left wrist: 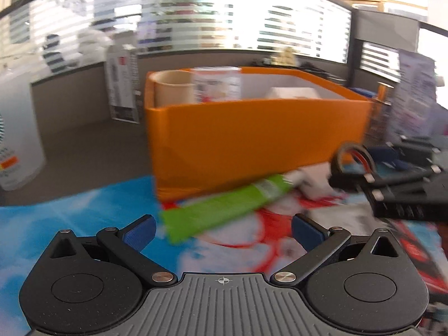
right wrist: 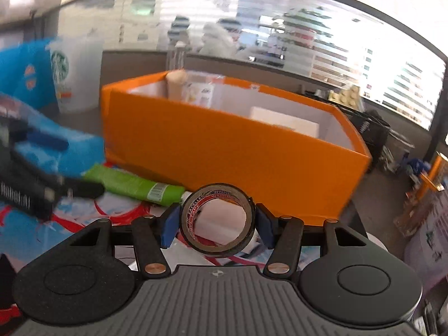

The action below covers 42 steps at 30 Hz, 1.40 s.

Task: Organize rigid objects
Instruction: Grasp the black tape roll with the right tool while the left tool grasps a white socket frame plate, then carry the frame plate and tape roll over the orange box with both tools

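An orange box (left wrist: 252,140) stands on the table and holds a paper cup (left wrist: 173,88), a clear jar (left wrist: 217,84) and a white box (left wrist: 291,93). A green tube (left wrist: 224,207) lies in front of it. My left gripper (left wrist: 222,231) is open and empty, just short of the tube. My right gripper (right wrist: 217,225) is shut on a roll of dark tape (right wrist: 217,219), held above the table before the orange box (right wrist: 224,151). The tape and right gripper also show in the left wrist view (left wrist: 353,158). The green tube (right wrist: 131,184) shows at the right wrist view's left.
A blue, white and red printed cloth (left wrist: 70,224) covers the table. The left gripper (right wrist: 33,184) shows blurred at the left of the right wrist view. A white Starbucks cup (right wrist: 65,78) stands behind. Office clutter sits at the right (right wrist: 420,184).
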Each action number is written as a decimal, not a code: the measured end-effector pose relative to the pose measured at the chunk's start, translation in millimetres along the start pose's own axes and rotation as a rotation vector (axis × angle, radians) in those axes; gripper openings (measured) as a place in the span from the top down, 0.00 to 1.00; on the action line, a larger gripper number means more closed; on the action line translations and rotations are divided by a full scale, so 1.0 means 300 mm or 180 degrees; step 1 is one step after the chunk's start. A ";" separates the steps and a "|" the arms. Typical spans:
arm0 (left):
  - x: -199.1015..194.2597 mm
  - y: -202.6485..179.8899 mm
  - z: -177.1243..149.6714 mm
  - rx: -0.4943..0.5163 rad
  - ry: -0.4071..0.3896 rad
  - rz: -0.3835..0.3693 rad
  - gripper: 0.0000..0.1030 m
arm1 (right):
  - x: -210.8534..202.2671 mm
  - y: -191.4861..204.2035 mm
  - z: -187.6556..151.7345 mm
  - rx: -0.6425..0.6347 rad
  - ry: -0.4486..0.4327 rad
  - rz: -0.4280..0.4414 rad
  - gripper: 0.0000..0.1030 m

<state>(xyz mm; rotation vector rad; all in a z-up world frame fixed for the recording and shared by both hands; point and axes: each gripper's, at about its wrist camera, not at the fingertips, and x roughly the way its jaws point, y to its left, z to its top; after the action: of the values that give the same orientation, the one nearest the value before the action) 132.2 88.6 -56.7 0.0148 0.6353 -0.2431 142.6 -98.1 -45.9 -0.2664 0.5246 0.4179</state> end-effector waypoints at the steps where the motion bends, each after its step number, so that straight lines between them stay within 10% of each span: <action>1: -0.002 -0.026 -0.005 -0.0009 0.0016 -0.0092 0.00 | -0.018 -0.017 -0.002 0.0039 -0.0025 -0.0038 0.49; 14: 0.031 -0.336 -0.022 0.0149 0.0081 -0.0357 0.00 | -0.199 -0.186 -0.075 0.0341 -0.0232 -0.0309 0.49; 19: 0.078 -0.420 -0.057 0.0404 0.0198 -0.0071 0.00 | -0.242 -0.223 -0.081 0.0389 -0.0319 -0.0312 0.49; 25: 0.076 -0.396 -0.055 0.0242 0.0171 -0.0054 0.14 | -0.285 -0.243 -0.086 0.0437 -0.0424 -0.0291 0.49; 42: -0.067 -0.336 -0.057 0.0106 0.0001 0.0065 0.14 | -0.300 -0.183 -0.074 0.0360 -0.0440 -0.0124 0.48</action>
<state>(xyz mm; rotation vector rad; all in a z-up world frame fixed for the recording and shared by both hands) 83.5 -3.3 -52.5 0.0534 0.6310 -0.2339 87.0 -182.7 -8.9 -0.1375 0.4052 0.3646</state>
